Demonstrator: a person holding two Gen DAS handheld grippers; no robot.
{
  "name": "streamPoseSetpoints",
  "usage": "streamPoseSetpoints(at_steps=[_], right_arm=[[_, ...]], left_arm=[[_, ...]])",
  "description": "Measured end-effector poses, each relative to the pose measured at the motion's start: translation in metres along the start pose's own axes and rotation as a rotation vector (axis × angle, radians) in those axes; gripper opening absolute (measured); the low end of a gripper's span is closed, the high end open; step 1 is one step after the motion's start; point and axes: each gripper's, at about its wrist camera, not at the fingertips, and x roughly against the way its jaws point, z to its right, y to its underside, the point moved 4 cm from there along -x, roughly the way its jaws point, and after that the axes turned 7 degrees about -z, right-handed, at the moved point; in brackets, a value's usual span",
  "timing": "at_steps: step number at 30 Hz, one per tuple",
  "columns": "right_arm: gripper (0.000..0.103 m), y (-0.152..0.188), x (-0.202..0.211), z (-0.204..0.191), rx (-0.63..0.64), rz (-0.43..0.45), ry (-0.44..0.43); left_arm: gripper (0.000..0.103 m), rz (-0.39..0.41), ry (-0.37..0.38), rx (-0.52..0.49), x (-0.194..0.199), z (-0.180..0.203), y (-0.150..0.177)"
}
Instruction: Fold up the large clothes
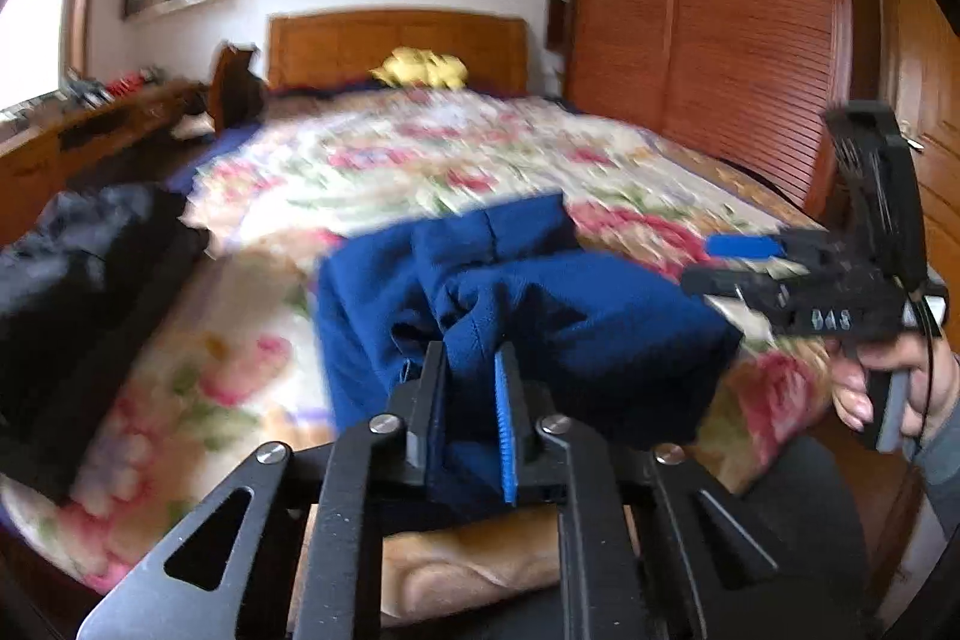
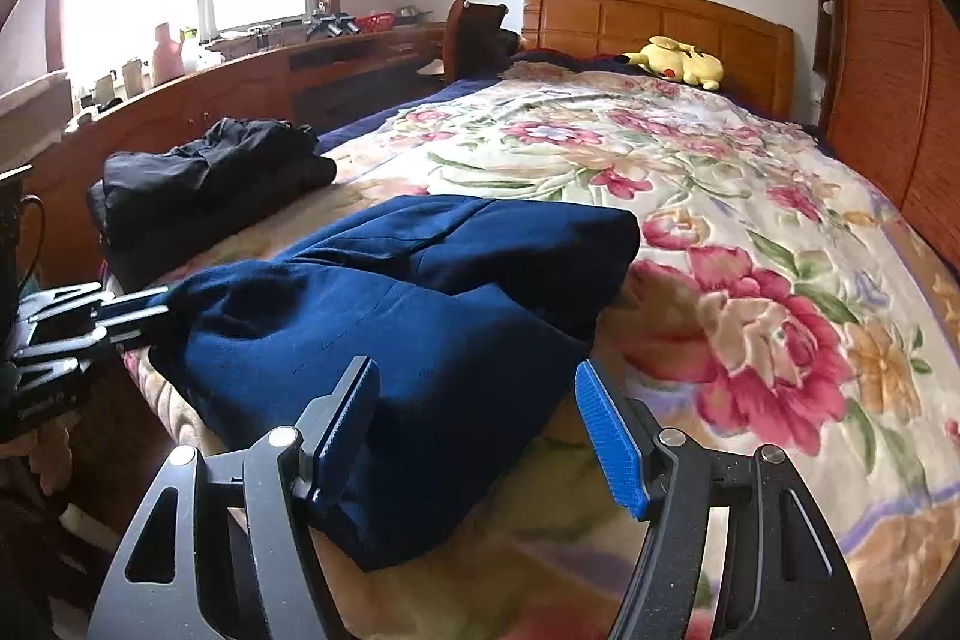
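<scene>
Left wrist: left gripper (image 1: 474, 370) pinching bunched blue fleece garment (image 1: 540, 304).

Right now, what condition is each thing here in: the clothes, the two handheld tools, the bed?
Blue garment: partly folded, bunched, lying on the bed.
Black garment: piled near the bed's edge, untouched.
Left tool: shut on a bunch of the blue garment.
Right tool: open, the blue garment's corner between its fingers, not pinched.
Floral blanket: spread over the bed.
Yellow plush toy: lying by the headboard.
</scene>
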Motion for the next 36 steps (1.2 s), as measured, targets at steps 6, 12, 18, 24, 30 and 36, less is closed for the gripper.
streamPoseSetpoints(at_steps=[6,12,18,24,30,36], right_arm=[[0.07,0.002,-0.002,-0.01,0.012,0.015,-0.045],[0.07,0.01,-0.023,-0.017,0.015,-0.041,-0.088],[0.07,0.022,-0.047,-0.002,-0.049,-0.157,-0.222],[0.07,0.002,-0.033,0.003,0.021,-0.13,-0.183],[0.07,-0.049,-0.041,0.025,0.026,-0.07,-0.087],[0.07,-0.097,-0.108,0.007,0.048,-0.144,-0.109]], left_arm=[[0.014,-0.016,-0.06,0.058,0.007,-0.038,0.005],[0.014,-0.079,-0.066,0.05,-0.011,-0.042,0.028],[0.014,-0.088,-0.064,0.038,-0.013,-0.039,0.037],[0.014,-0.073,-0.048,0.046,-0.01,-0.042,0.039],[0.014,-0.03,-0.031,0.049,-0.009,-0.042,0.043],[0.015,0.001,0.007,0.061,-0.011,-0.048,0.044]])
